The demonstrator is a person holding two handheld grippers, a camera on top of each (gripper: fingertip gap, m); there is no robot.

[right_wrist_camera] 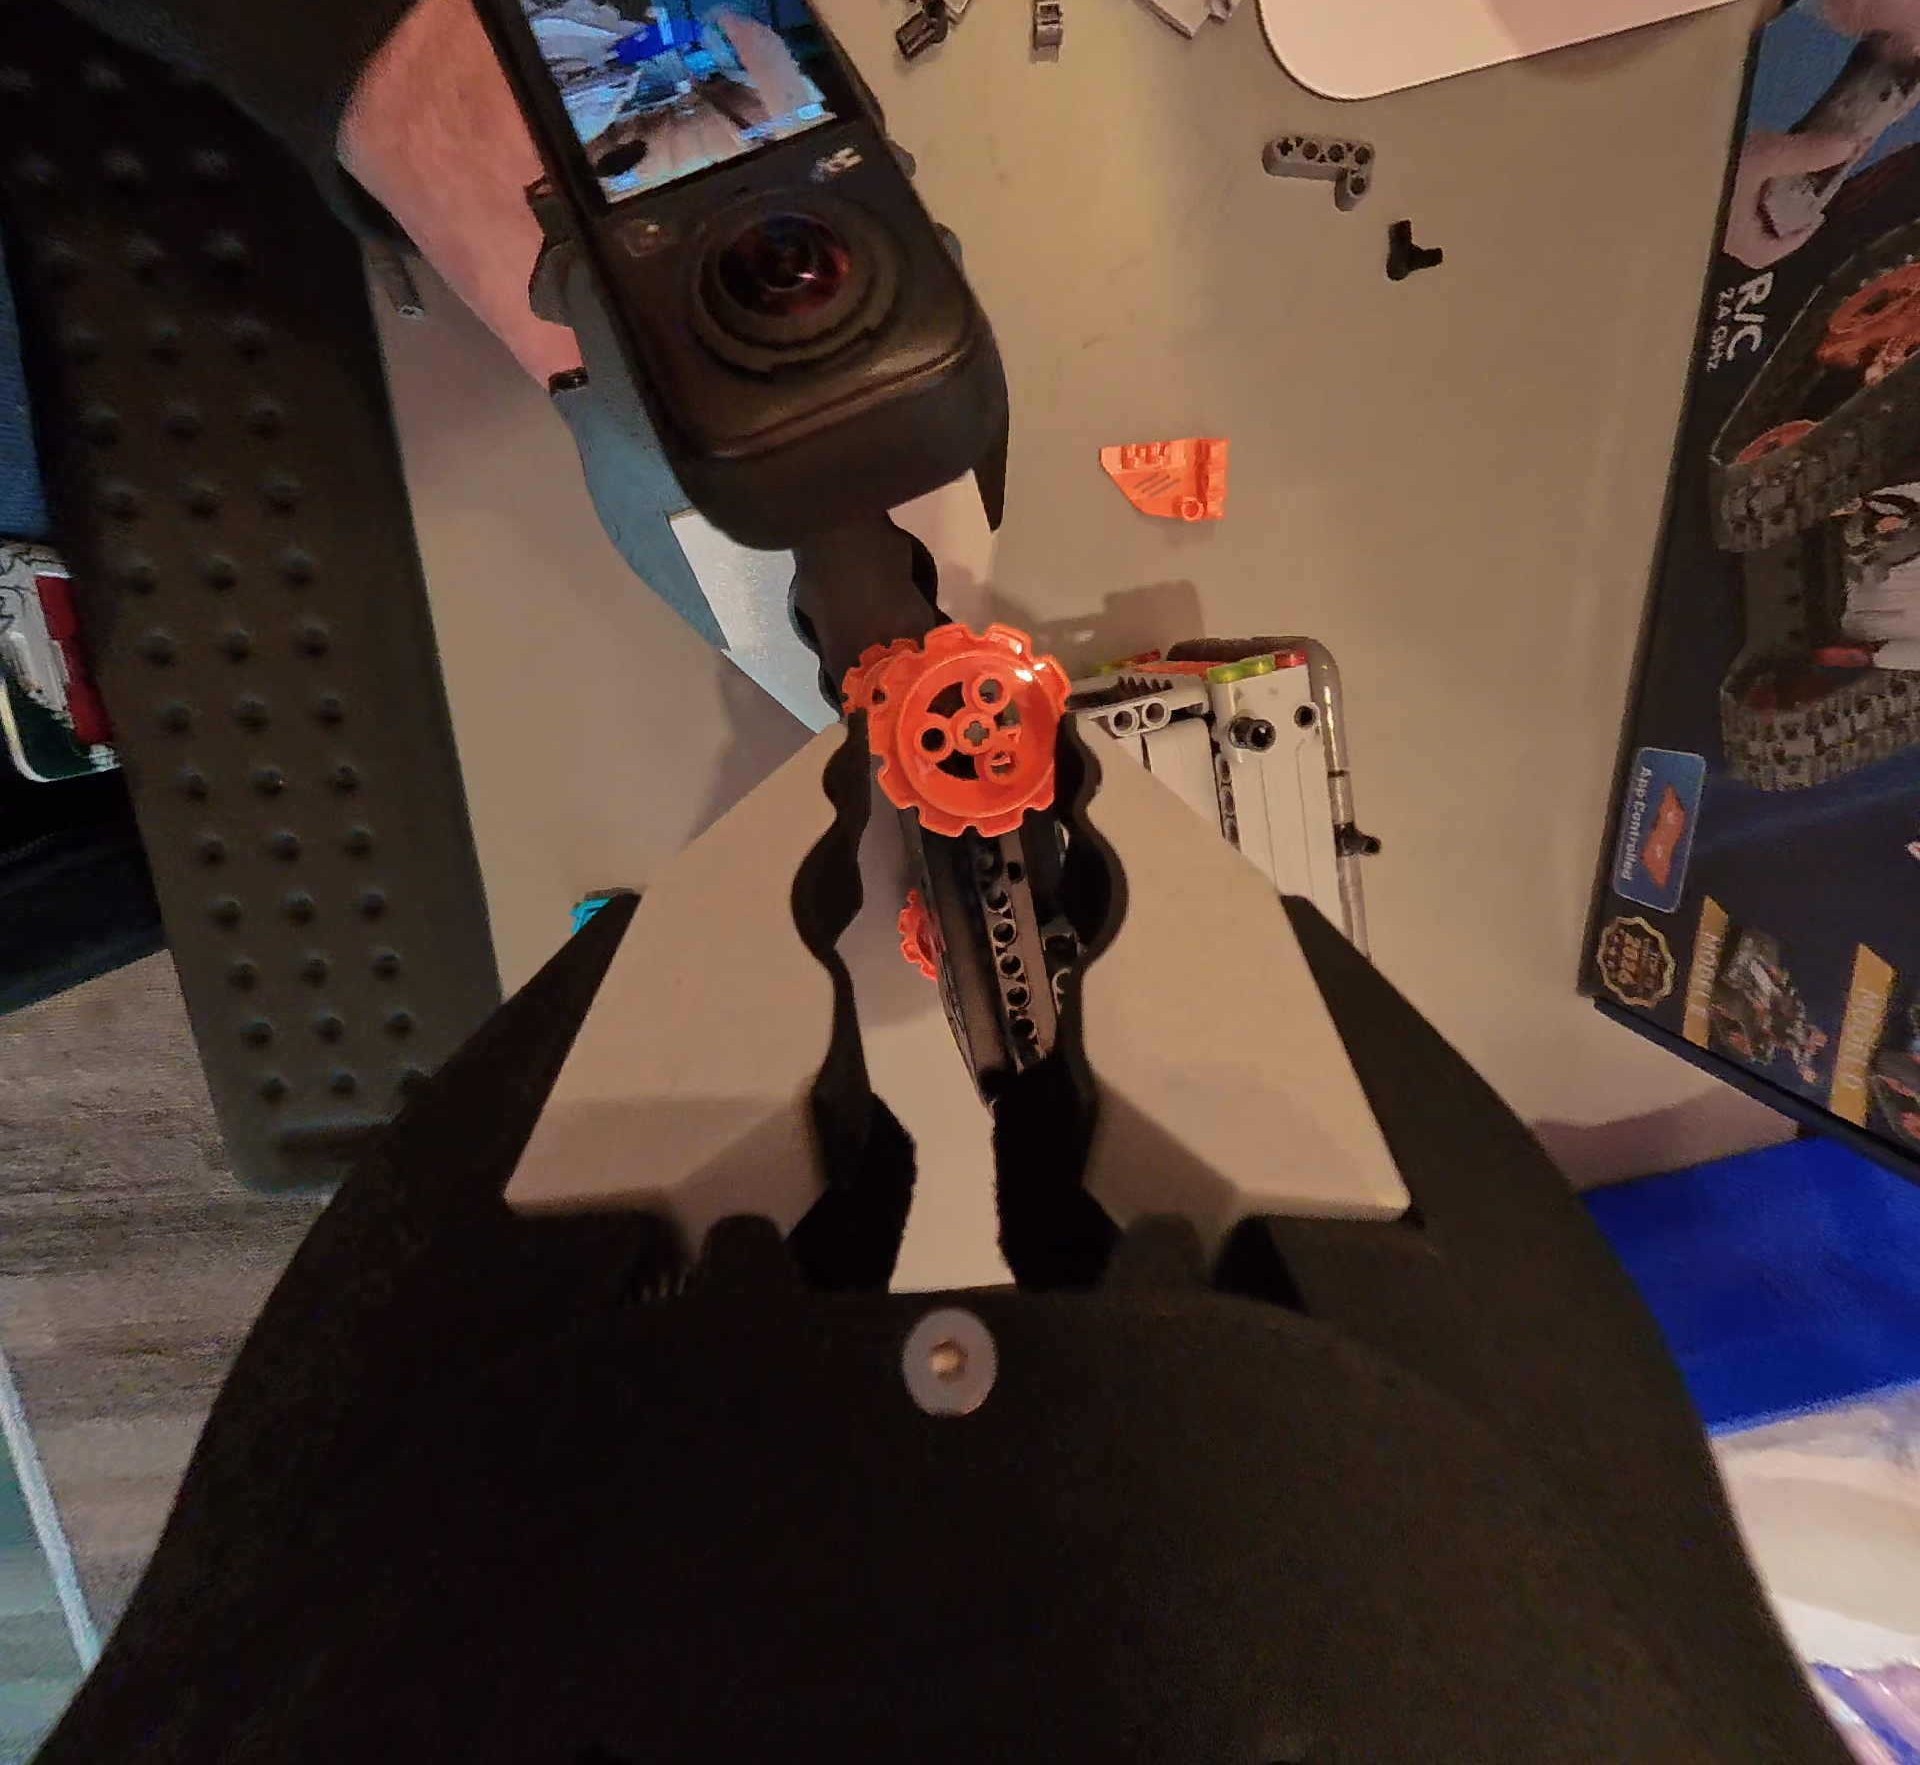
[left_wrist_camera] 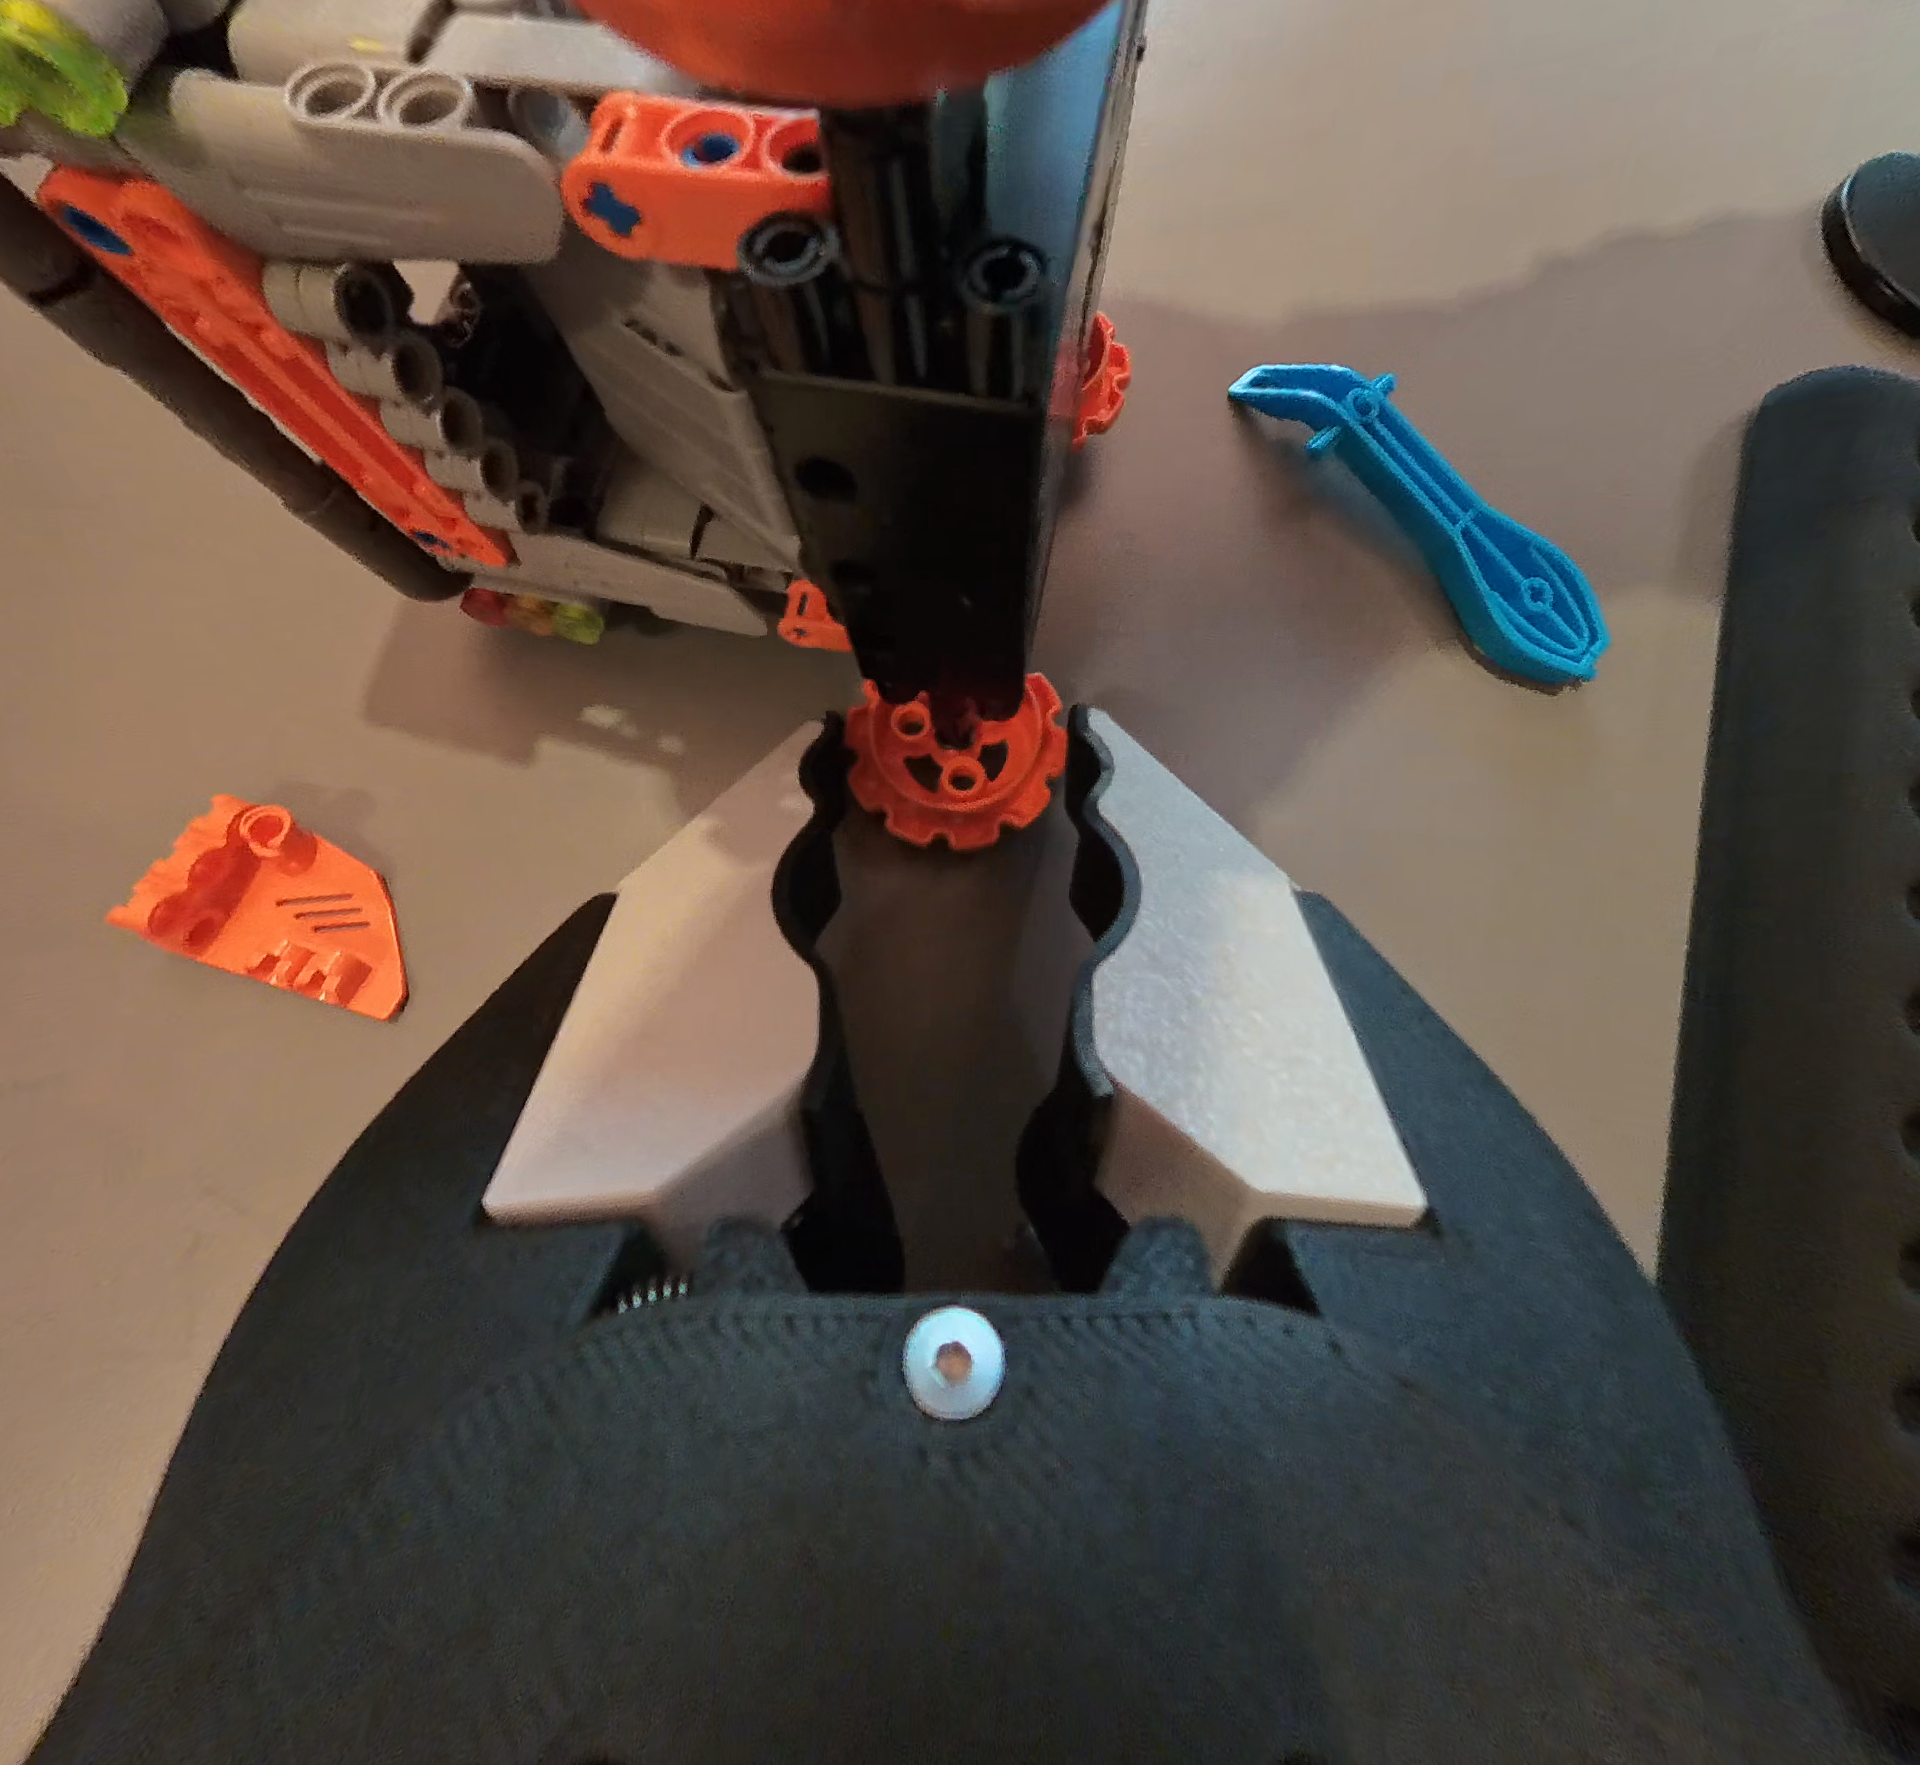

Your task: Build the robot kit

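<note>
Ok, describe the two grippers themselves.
Both match: a black printed body, a pale screw at centre, and grey wedge fingers lined with wavy black pads. The left gripper carries a black camera with a lit screen; a dark sleeve shows behind it.

A blue plastic tool [left_wrist_camera: 1439, 522], an orange panel piece [left_wrist_camera: 272, 910] and a printed box [right_wrist_camera: 1787, 635] lie on the table [left_wrist_camera: 1455, 157].

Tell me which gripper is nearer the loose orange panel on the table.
Left. The left gripper has the orange panel close beside its fingers; the right gripper is farther, past the orange sprocket.
</note>
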